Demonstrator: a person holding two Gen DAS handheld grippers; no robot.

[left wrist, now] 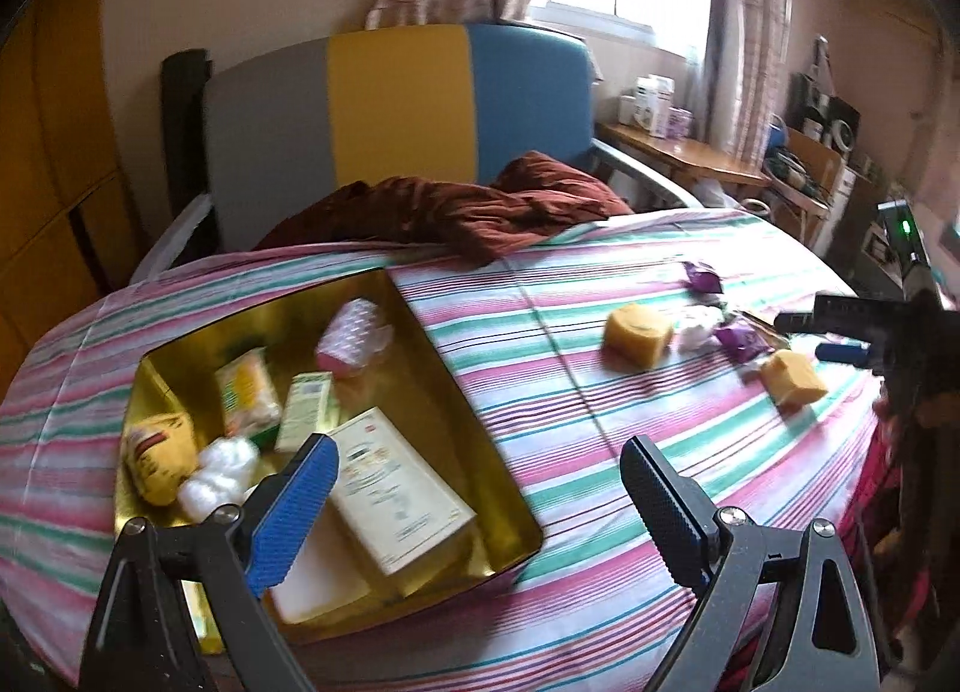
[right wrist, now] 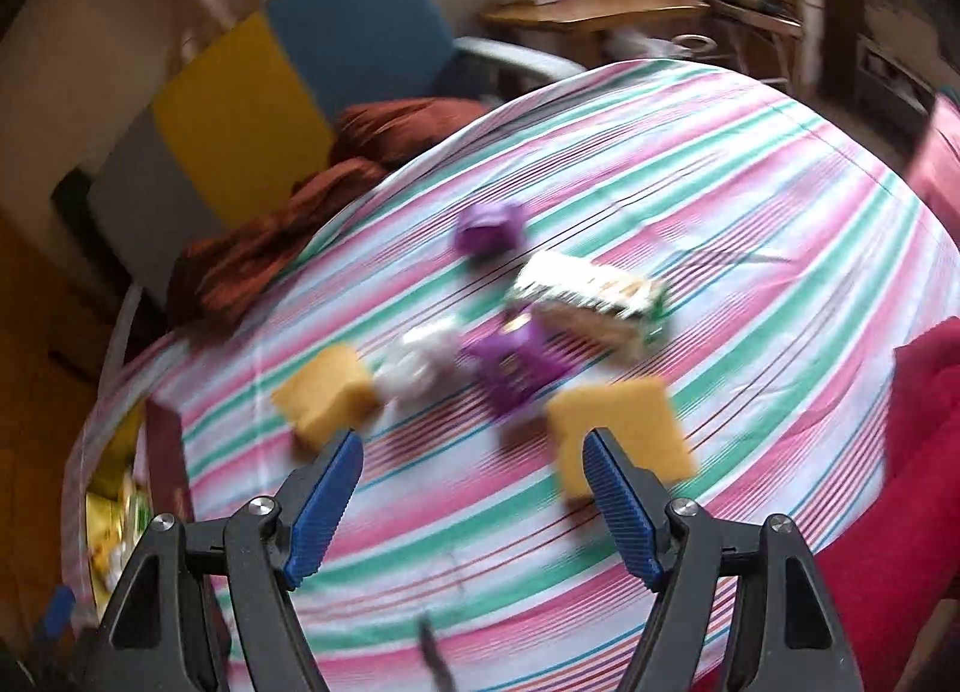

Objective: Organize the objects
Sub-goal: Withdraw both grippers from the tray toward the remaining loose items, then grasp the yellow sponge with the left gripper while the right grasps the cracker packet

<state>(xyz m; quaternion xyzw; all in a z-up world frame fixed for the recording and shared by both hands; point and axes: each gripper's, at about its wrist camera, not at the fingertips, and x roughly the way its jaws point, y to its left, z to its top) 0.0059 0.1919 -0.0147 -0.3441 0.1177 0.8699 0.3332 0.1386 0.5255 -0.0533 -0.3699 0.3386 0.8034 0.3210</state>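
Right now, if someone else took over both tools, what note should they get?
Left tool: open, empty, over the near edge of the gold tin.
Right tool: open, empty, aimed at the loose pile on the striped cloth.
Done: the tin already holds a large cream box, a small green carton, cotton balls, a yellow packet and a pink pack.
Left: two yellow sponges, purple wrappers, a white wad and a patterned box lie on the cloth.
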